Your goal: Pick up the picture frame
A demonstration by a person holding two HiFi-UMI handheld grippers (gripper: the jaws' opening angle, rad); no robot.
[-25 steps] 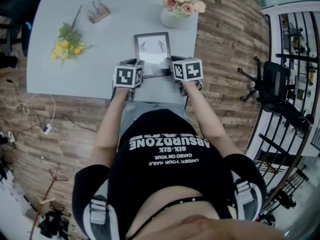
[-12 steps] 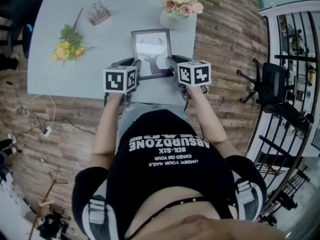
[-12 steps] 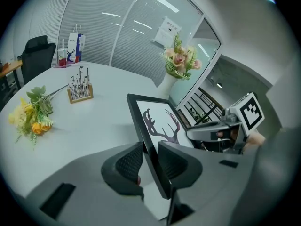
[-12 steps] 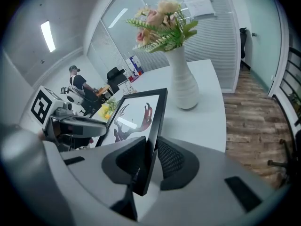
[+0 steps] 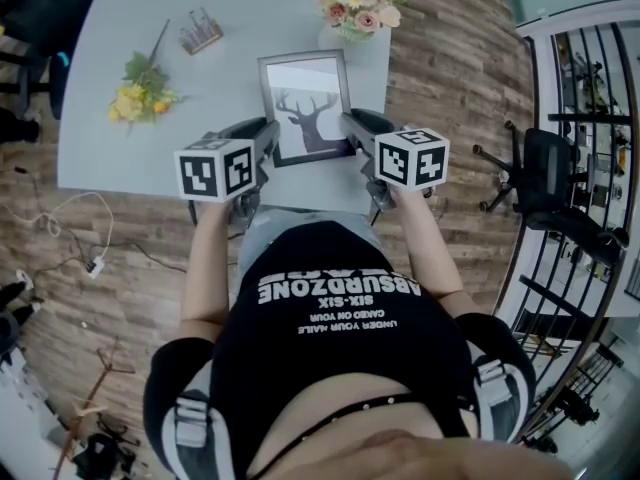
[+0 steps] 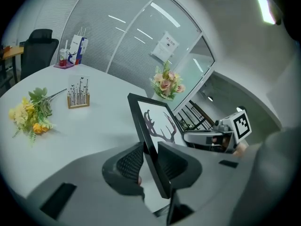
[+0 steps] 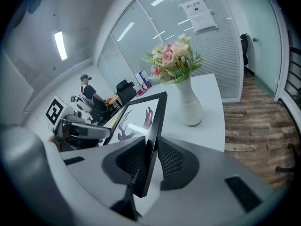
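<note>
The picture frame (image 5: 305,108) has been raised off the table (image 5: 100,118) since the earlier frame. It is held tilted above the table's near edge. Its left side is clamped by the left gripper (image 5: 258,136), whose jaws have just been closing on it, and its right side by the right gripper (image 5: 358,128).

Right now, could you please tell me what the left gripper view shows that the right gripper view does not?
Only the left gripper view shows the yellow flower spray lying on the pale grey table and the small wooden holder with thin sticks beyond it. Only the right gripper view shows the brown wood-plank floor and a person in a cap far back. Both share the black-framed deer picture, the pink flower bouquet and the table.
</note>
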